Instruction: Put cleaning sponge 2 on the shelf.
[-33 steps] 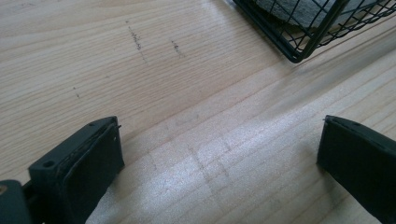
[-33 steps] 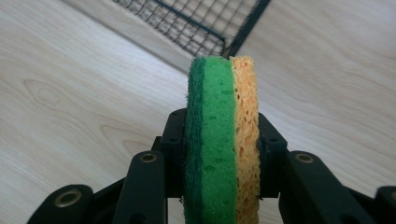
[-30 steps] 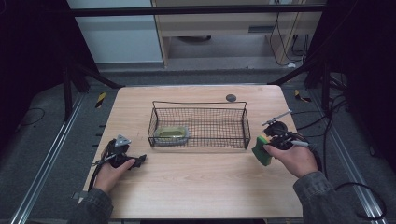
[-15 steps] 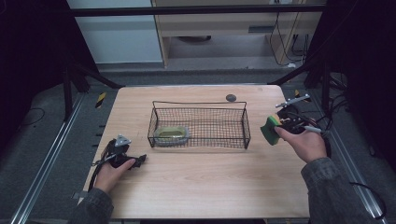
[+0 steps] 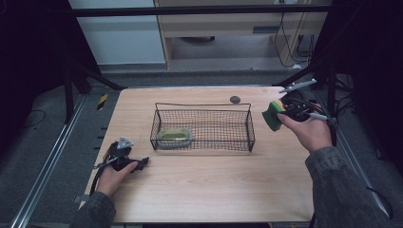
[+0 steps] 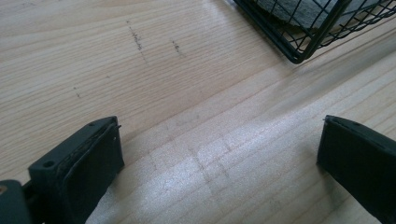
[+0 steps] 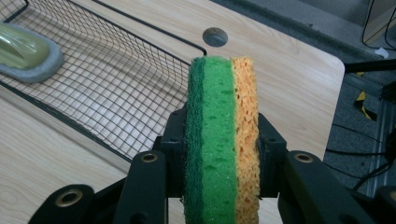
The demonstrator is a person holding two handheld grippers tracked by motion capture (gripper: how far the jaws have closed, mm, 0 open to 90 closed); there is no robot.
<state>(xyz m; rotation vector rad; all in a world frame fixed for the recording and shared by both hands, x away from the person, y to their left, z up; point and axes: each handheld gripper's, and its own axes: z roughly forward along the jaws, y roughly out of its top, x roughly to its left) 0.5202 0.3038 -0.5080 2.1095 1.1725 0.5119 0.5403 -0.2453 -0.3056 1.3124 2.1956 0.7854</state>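
Note:
A green and yellow sponge stands on edge between the pads of my right gripper, which is shut on it. In the high view the sponge hangs in the air just right of the black wire basket, and my right gripper is held up by the hand. Inside the basket lies a grey scrub pad with a pale green top, toward its left end. My left gripper rests on the table at the near left, open, with bare wood between its jaws.
The wooden table has a round cable hole behind the basket. The basket's corner lies just ahead of the left gripper. Dark frame posts and cables stand off the table's right side.
My right hand has lifted the sponge off the table and carried it up and back, beside the basket's right end. The left hand has stayed put.

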